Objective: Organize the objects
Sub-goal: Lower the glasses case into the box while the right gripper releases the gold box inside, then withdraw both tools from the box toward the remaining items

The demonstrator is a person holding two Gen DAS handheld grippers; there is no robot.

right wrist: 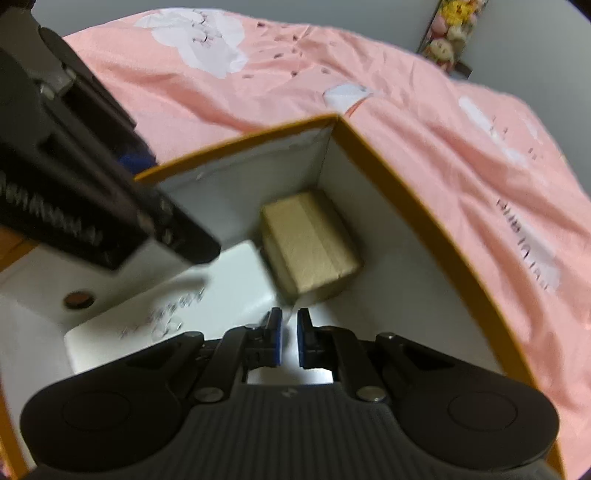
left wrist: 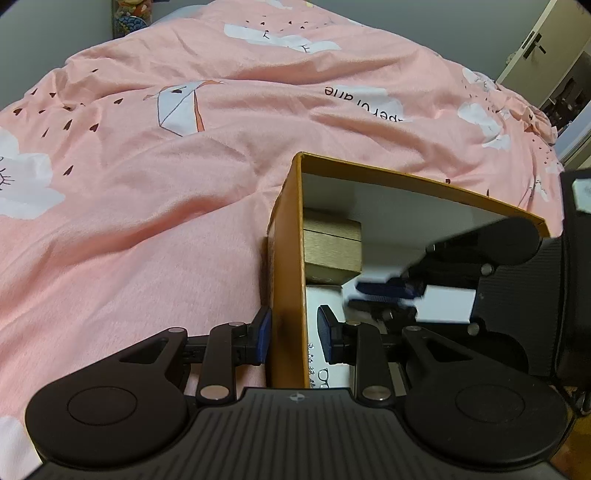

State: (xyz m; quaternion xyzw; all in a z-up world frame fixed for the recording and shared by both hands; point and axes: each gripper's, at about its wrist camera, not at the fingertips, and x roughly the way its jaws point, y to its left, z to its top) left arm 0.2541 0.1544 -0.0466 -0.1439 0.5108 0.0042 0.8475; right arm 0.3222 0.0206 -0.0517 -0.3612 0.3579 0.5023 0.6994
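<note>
An orange box point(left wrist: 286, 240) with a white inside stands on a pink bedspread point(left wrist: 147, 221). My left gripper point(left wrist: 293, 336) straddles its near left wall, one blue pad outside and one inside, shut on that wall. Inside, a small tan box point(right wrist: 310, 240) lies in the far corner and a flat white printed box point(right wrist: 166, 314) lies beside it. My right gripper point(right wrist: 290, 339) reaches down into the orange box point(right wrist: 406, 206) just above the white box's end, shut with nothing between its pads. In the left wrist view, the right gripper point(left wrist: 384, 291) shows blurred. The left gripper's black body point(right wrist: 74, 177) fills the upper left.
The bedspread stretches wide to the left of and behind the box. A small copper-coloured round spot point(right wrist: 79, 299) shows on the box's white inside. A door point(left wrist: 535, 40) stands at the far right, and a strip of plush toys point(right wrist: 450, 26) hangs on the wall.
</note>
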